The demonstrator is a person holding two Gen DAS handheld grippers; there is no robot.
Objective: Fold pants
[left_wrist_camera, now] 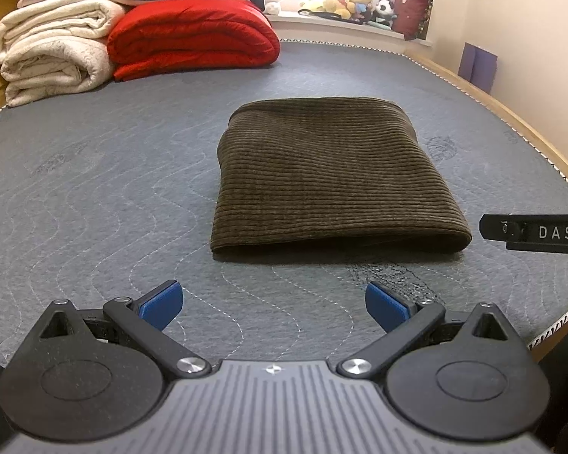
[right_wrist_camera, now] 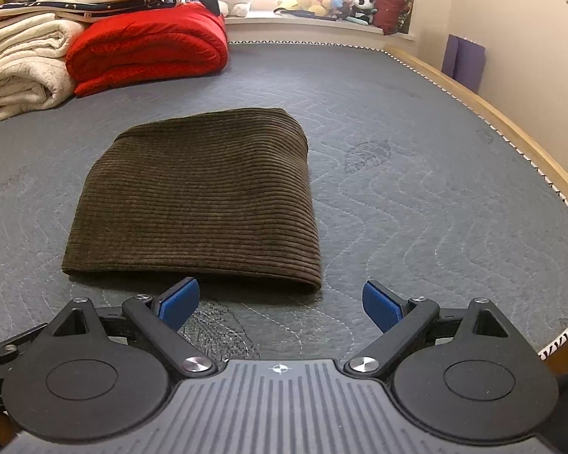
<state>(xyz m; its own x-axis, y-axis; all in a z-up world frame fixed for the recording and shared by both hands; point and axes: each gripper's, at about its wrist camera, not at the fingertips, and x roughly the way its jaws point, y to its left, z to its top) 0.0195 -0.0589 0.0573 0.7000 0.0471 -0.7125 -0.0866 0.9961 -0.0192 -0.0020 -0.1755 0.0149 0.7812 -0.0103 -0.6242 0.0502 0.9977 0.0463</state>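
both the left gripper (left_wrist_camera: 273, 304) and right gripper (right_wrist_camera: 280, 302) hang spread apart, empty, near folded pants (left_wrist_camera: 329, 174) on the mattress (left_wrist_camera: 94, 189).

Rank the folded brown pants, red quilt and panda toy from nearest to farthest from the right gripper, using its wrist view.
1. Folded brown pants, just ahead, left of the right gripper.
2. Red quilt, far left.
3. Panda toy, on the window ledge, farthest.

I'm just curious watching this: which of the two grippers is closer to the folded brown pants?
Right. The right gripper sits open just short of the pants' near folded edge. The left gripper, also open, is farther back and off to their left.
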